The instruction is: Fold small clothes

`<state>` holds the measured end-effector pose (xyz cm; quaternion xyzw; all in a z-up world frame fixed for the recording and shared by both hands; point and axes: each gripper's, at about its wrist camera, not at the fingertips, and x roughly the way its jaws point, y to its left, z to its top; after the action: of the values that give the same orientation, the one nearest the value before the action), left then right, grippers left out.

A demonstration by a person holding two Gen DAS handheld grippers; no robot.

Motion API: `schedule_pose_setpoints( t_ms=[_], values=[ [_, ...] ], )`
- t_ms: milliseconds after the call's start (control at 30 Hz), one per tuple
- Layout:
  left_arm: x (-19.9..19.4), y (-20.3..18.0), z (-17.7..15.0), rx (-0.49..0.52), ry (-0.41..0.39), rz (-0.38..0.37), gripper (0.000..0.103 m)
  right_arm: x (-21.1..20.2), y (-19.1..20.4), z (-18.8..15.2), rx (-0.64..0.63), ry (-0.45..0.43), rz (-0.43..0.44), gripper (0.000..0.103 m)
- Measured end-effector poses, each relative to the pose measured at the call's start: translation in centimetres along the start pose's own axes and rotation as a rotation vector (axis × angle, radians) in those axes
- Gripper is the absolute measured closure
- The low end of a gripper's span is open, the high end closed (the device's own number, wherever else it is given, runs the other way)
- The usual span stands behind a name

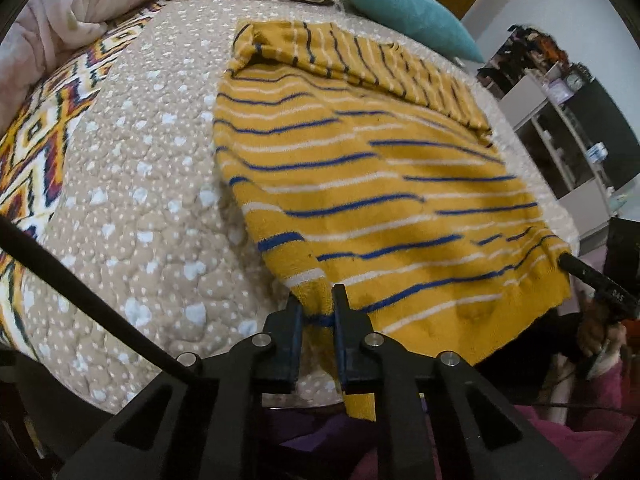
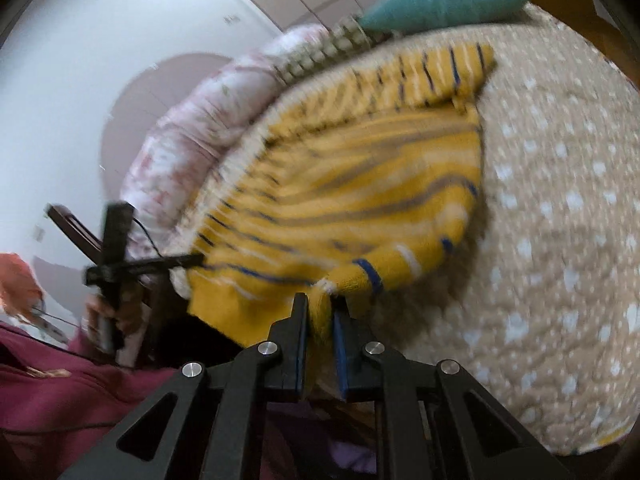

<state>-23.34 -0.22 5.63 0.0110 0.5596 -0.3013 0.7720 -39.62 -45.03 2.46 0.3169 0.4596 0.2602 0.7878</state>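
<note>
- I see the mustard sweater spread on the quilted bedspread, its near hem at my tongs.
- My left gripper is pinched nearly closed on the hem's left corner; knit bunches between its pads.
- My right gripper is clamped likewise on the hem's other corner, though that view is blurred.
- The sweater is fuzzy knit with thin blue and white stripes; one sleeve is folded across the top.
- The bedspread is beige, puckered, with white dots.

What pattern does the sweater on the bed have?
The sweater is mustard yellow with blue and white stripes, clearest in the left wrist view.
</note>
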Motion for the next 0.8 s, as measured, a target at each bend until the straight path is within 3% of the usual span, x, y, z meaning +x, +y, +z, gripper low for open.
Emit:
schedule_pose_setpoints(
  t_ms=[100,300,400,467,500,533,600,800],
  values=[
    [0.1,0.9,0.9,-0.063,-0.007,-0.023,0.090,-0.9,0.2,1.4,0.014,-0.063,0.044,0.090],
    [0.0,0.8,2.4,-0.065,-0.054,-0.005,0.090,-1.7,0.9,4.3,0.004,-0.168,0.051,0.094],
    [-0.1,0.5,2.6,-0.043,-0.061,0.005,0.090,-1.8,1.0,5.3,-0.015,-0.150,0.004,0.093],
    [0.1,0.6,2.3,-0.039,-0.057,0.022,0.090,-1.3,1.0,5.2,-0.020,-0.075,-0.047,0.092],
    [0.4,0.9,2.1,-0.045,-0.049,0.027,0.090,-1.2,0.9,4.9,-0.016,-0.044,-0.055,0.084],
    [0.8,1.2,1.9,-0.058,-0.038,0.029,0.090,-0.9,0.8,4.2,-0.014,0.000,-0.064,0.060],
    [1.4,1.7,1.6,-0.084,-0.021,0.030,0.090,-0.6,0.7,2.8,-0.007,0.052,-0.081,0.036],
    [1.8,1.4,1.1,-0.074,-0.023,0.056,0.090,1.4,0.6,0.1,0.067,0.126,-0.018,0.036]
  ],
)
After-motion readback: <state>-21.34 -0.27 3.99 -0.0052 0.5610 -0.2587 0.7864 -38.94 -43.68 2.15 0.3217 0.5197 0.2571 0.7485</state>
